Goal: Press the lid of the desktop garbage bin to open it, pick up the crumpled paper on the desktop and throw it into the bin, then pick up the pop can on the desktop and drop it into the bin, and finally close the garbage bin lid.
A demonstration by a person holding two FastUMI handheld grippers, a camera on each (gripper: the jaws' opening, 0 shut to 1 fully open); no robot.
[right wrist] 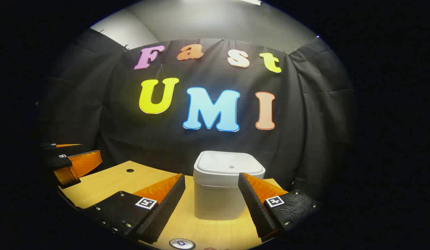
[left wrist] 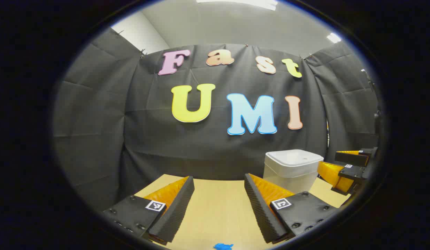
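Presently: bin lid shut, both grippers spread and empty, nothing yet pressed.

The garbage bin [right wrist: 228, 189] is seen standing on the wooden desktop [right wrist: 114, 184] near the black cloth wall, its lid [right wrist: 229, 163] down flat. The right gripper [right wrist: 211, 199] is held with fingers wide apart, facing the bin front, apart from it; the left gripper [left wrist: 218, 205] is likewise released over bare desk, the bin [left wrist: 291, 170] to its right. The opening step is judged to be in hand: a finger must be raised above the lid and pressed down on it. The pop can [right wrist: 182, 243] is cut off at the lower edge of the right gripper view. A small blue scrap [left wrist: 223, 246] lies at the edge of the left gripper view; whether it is the crumpled paper cannot be told.
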